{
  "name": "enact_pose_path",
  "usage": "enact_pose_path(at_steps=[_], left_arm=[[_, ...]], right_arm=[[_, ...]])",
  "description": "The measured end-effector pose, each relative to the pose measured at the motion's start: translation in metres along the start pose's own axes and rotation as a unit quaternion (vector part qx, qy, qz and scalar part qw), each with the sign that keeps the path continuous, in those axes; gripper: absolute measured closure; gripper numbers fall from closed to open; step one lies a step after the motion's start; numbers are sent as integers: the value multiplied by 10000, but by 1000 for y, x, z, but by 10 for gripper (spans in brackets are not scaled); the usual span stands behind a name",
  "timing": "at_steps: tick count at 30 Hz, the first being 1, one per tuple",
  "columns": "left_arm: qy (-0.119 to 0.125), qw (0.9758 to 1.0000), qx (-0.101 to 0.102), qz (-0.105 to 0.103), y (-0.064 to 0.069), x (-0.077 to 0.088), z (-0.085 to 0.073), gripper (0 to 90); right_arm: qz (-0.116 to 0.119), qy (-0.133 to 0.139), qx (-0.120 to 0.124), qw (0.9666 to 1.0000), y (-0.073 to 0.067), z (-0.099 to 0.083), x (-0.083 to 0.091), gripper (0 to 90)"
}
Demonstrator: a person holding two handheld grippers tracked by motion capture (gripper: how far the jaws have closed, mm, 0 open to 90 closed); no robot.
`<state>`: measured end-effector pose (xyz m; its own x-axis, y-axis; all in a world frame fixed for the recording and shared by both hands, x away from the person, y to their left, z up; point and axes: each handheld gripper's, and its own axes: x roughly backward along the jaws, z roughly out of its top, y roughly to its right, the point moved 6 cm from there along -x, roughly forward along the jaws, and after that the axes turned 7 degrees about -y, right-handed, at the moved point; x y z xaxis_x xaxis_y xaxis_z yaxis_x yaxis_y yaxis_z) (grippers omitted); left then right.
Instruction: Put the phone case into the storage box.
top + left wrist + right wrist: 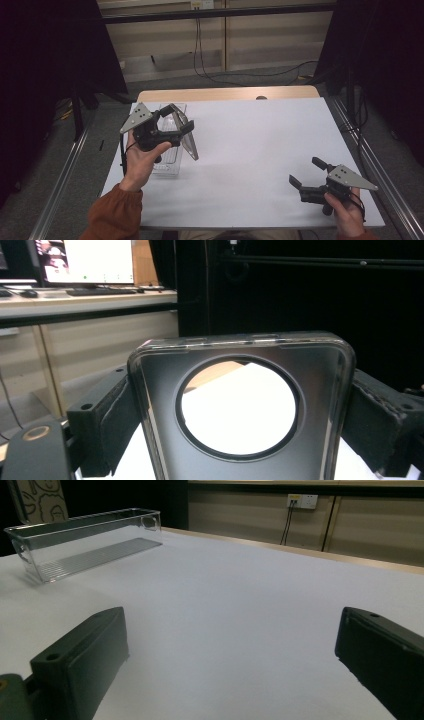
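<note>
Over tray (169, 165): L gripper (181, 119) w/ clear case (240, 410).

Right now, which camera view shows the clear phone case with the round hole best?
The left gripper view: the clear phone case with its round hole sits close, clamped between black jaws. The high view shows it small and edge-on above the clear plastic bin.

Both forearms wear rust-orange knitted sleeves (116, 212) with ribbed cuffs. Each hand grips a matt black two-jaw gripper, the left gripper (176, 126) and the right gripper (306, 173), each topped by a grey three-cornered metal plate (136, 117) dotted with small dark screws. The jaws are blocky, padded inside, with round screw holes, and a thin black cable (123, 155) trails from the left one.
</note>
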<state>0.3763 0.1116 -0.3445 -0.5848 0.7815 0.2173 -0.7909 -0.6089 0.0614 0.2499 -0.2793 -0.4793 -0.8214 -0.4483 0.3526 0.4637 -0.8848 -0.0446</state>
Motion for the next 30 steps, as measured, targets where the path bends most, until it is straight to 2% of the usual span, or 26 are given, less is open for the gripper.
enact_pose_path(at_steps=[3, 7, 13, 18, 19, 23, 27, 30], left_arm=[[-45, 10000, -67, 57, -6, 2, 4, 116], [-6, 9998, -38, 211, -17, 5, 10, 116], [23, 9993, 14, 385, -35, 9, 15, 116], [2, 9984, -31, 572, -47, 10, 17, 116], [74, 9982, 59, 599, -49, 9, 18, 116], [76, 9977, 99, 668, -59, 6, 17, 116], [138, 9970, 329, 690, -67, 3, 16, 116], [51, 9961, 187, 858, -73, 0, 16, 116]], right_arm=[[-63, 22, -49, 10000, 1, 0, 1, 2], [-114, 33, 3, 9999, 1, 0, 2, 3], [-306, 87, -200, 9993, 4, 0, 4, 5], [-192, 62, -127, 9997, 3, -1, 4, 4], [-181, 76, -138, 9997, 3, -1, 4, 4], [-197, 55, -161, 9997, 4, -2, 4, 4], [-190, 66, -123, 9997, 4, -1, 4, 4], [-194, 66, -162, 9997, 4, -1, 3, 4]])
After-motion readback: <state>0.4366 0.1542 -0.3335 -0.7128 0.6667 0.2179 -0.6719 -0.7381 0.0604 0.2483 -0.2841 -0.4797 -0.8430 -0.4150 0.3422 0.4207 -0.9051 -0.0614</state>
